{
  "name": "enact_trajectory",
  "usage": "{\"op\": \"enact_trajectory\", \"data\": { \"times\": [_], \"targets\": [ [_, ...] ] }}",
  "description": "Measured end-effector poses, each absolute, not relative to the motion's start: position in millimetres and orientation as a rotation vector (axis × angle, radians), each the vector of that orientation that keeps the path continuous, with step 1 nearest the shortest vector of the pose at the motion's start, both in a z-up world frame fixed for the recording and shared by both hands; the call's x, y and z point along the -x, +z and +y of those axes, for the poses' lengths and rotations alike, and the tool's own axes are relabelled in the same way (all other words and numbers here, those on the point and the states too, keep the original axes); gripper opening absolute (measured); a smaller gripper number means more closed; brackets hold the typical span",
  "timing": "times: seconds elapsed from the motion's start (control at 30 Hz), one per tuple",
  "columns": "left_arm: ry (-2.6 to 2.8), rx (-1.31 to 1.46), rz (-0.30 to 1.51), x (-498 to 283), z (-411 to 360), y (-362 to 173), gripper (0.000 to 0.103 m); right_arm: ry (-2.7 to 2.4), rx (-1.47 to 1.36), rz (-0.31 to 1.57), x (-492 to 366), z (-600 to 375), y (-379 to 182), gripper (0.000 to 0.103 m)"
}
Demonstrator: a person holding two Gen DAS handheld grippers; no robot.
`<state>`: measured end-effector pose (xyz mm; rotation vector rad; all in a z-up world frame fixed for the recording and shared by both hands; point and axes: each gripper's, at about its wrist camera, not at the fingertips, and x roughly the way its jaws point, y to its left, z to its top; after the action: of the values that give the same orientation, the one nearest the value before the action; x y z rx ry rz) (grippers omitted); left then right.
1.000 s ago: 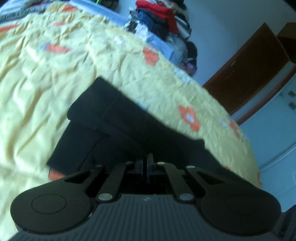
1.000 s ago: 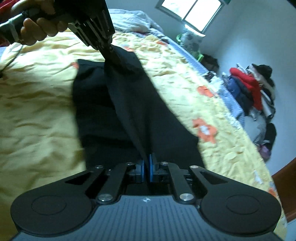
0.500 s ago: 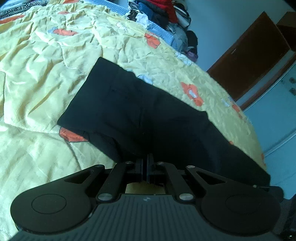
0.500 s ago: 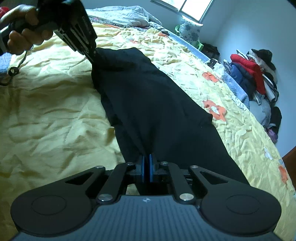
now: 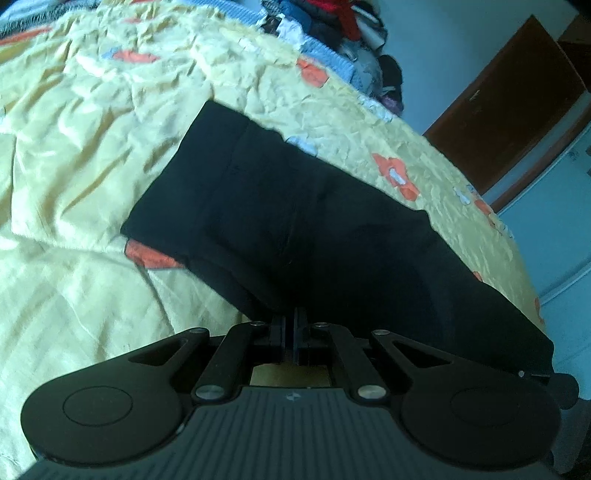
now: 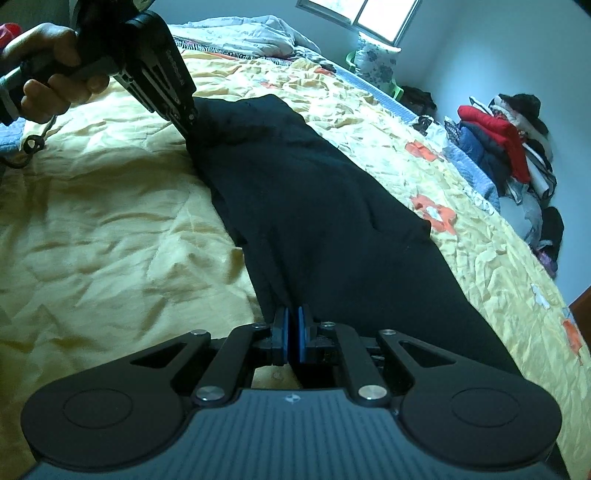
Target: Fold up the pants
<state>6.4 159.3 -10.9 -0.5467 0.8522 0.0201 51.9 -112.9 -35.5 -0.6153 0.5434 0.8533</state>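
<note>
Your bed [image 6: 110, 229] fills both views, spread with a crumpled yellow quilt [image 5: 74, 155] printed with orange flowers. Beyond its far edge, in the right wrist view, a pile of clothes [image 6: 513, 155] sits against the pale wall, a red garment on top, and a window [image 6: 373, 14] lights the corner above a floral pillow [image 6: 375, 62]. A rumpled grey blanket [image 6: 251, 33] lies at the head of the bed. In the left wrist view a dark brown door [image 5: 513, 107] stands past the bed.

The black pants [image 6: 325, 221] lie on the quilt as a long dark band, running from one tool to the other; in the left wrist view one layer rests over another near the closer end [image 5: 295, 221].

Your right tool [image 6: 291, 334] is pressed together on the near edge of the pants, dark cloth pinched between its blue pads [image 6: 303, 334]. Your left tool [image 6: 186, 123] comes in from the upper left of that view and bites the far end of the cloth; your left hand [image 6: 51, 74] wraps its handle. In its own view the left tool [image 5: 290, 332] is likewise closed on the fabric edge.
</note>
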Motion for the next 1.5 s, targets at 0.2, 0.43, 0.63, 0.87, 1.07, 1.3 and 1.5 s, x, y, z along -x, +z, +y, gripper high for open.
{"op": "enact_trajectory", "data": {
  "times": [0.2,0.43,0.63,0.87,1.07,1.3,1.5],
  "targets": [
    [0.036,0.482,0.863,-5.4,155.7,0.0,0.022,0.838,0.600,0.530,-39.6,-119.1,-35.1,0.006],
    [0.061,0.355,0.846,5.3,139.8,18.9,0.023,0.633,0.520,0.511,-24.2,-173.8,-22.0,0.006],
    [-0.189,0.461,0.878,-13.3,102.5,25.1,0.051,0.417,0.607,0.535,-33.5,-214.4,-30.2,0.016],
    [-0.394,0.528,0.932,-42.6,37.3,22.7,0.072,0.419,0.800,0.468,-30.8,-200.9,-47.3,0.071],
    [-0.448,0.641,1.043,-71.3,2.2,4.6,0.077,0.412,0.785,0.454,-58.5,-197.3,-48.4,0.070],
    [-0.496,0.785,1.155,-92.6,-22.9,-13.5,0.081,0.510,0.698,0.468,-72.2,-189.2,-46.1,0.013],
    [-0.407,0.834,1.191,-100.7,-27.2,-29.2,0.078,0.532,0.421,0.471,-76.0,-216.9,-25.8,0.012]
  ]
}}
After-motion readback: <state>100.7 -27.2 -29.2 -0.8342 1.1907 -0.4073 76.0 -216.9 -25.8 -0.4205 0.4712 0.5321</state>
